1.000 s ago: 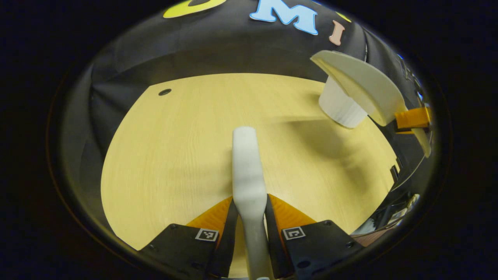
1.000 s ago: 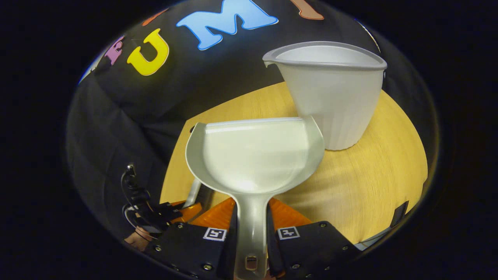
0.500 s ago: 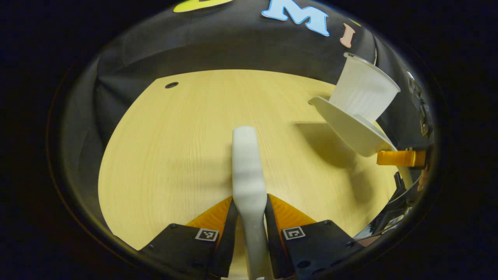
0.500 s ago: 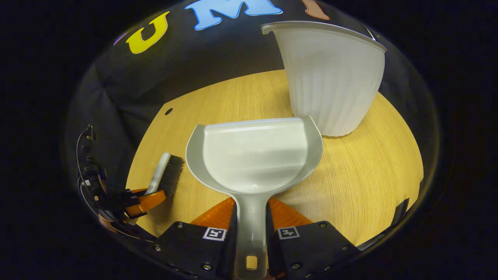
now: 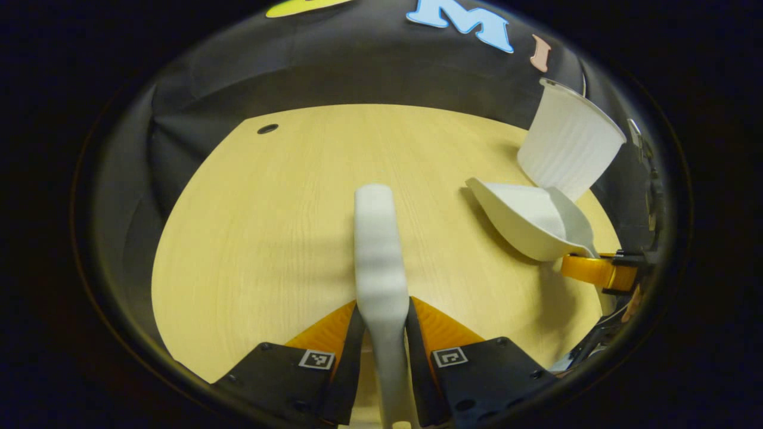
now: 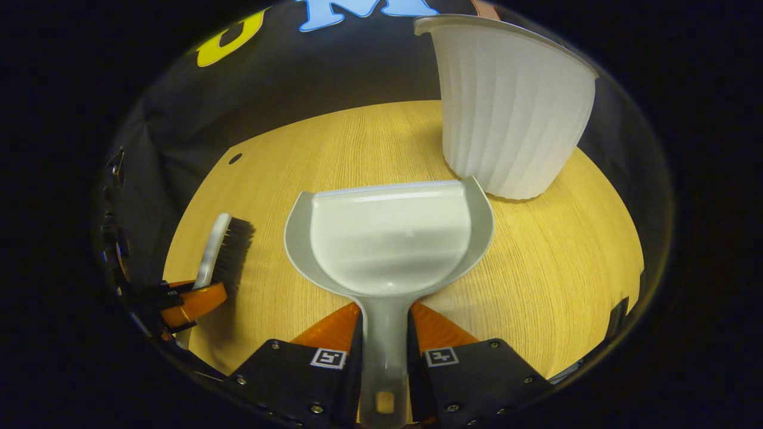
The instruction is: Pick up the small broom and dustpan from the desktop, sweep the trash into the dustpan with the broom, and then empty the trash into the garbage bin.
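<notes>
- My left gripper (image 5: 381,333) has its two fingers closed tight on the handle of the small broom (image 5: 380,262); the pale back of the broom runs straight out ahead of my jaws, above the desktop (image 5: 262,238).
- In the right gripper view I see that same broom (image 6: 222,253) off to the left, black bristles facing the dustpan, handle pinched in the left gripper (image 6: 194,301) with the fingers pressing on both sides.
- My right gripper (image 6: 384,345) is clamped on the stem of the dustpan (image 6: 387,238), one finger on each side with no gap. The pan spreads out just ahead of my jaws with its open lip pointing away from me. I see nothing lying in the scoop.
- Whether the pan rests on the wood or hangs just over it, I cannot tell.
- The garbage bin (image 6: 506,113), a ribbed white tub, stands ahead and to the right of my right jaws, just beyond the far right corner of the pan's lip. It looks close to touching the lip, though I cannot tell whether they meet.
- From my left jaws, the dustpan (image 5: 530,220) sits off to the right, and the right gripper (image 5: 596,271) holds its handle at the edge of view. The garbage bin (image 5: 569,143) rises just behind it, against the booth wall (image 5: 334,77).
- A small dark hole (image 5: 267,128) marks the desktop far ahead and to the left of my left jaws.
</notes>
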The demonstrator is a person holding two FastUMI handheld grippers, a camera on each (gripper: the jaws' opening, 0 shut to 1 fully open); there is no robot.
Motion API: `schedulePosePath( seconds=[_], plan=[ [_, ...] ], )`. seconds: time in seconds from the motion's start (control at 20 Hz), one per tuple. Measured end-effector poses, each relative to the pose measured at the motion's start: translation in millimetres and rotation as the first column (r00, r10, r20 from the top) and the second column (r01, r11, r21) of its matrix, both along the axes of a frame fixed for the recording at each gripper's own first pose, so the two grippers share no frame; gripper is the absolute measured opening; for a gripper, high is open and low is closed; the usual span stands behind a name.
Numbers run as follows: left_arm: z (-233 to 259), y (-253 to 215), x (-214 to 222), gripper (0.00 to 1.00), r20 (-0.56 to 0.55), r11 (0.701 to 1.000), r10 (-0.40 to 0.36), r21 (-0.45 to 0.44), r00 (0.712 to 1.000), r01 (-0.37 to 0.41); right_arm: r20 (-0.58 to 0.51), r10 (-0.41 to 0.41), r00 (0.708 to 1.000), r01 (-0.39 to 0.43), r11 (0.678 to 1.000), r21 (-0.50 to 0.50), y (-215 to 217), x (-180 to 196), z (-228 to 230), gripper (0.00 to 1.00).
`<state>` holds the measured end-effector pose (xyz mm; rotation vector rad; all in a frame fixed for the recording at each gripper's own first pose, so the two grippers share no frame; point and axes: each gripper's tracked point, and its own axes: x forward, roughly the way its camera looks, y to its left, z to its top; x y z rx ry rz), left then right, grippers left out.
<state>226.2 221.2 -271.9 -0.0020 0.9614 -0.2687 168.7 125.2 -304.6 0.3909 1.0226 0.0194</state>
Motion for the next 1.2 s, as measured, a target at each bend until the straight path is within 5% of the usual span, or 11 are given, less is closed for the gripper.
schedulePosePath(
  seconds=[0.25,0.6,0.8,1.0,1.1,1.2],
  plan=[
    [14.7,6.5,9.8,0.49,0.010,1.000,-0.002,0.030,1.000,0.002,-0.003,0.006,1.000,-0.006,1.000,-0.016,3.7,-2.2,-1.2,0.30],
    [12.5,5.7,8.7,0.50,0.015,0.999,0.005,0.046,1.000,-0.005,-0.020,0.003,1.000,-0.003,1.000,-0.001,2.0,-4.9,-2.6,0.38],
    [13.1,7.1,8.2,0.63,0.021,0.998,0.013,0.054,1.000,-0.015,-0.027,0.018,0.999,-0.018,1.000,0.007,2.3,-10.4,1.1,0.44],
    [25.1,10.0,4.7,0.88,0.052,0.998,0.022,0.062,0.998,-0.026,-0.023,0.036,0.999,-0.036,0.999,0.007,-1.2,-19.3,11.3,0.50],
    [33.5,9.4,7.1,0.94,0.080,0.998,0.026,0.062,0.996,-0.031,-0.009,0.041,0.999,-0.041,0.999,-0.005,-7.2,-20.2,16.6,0.71],
    [46.3,7.0,7.5,0.94,0.117,0.998,0.038,0.050,0.992,-0.044,0.011,0.043,0.999,-0.043,0.999,-0.004,-13.3,-20.3,26.4,0.75]
  ],
)
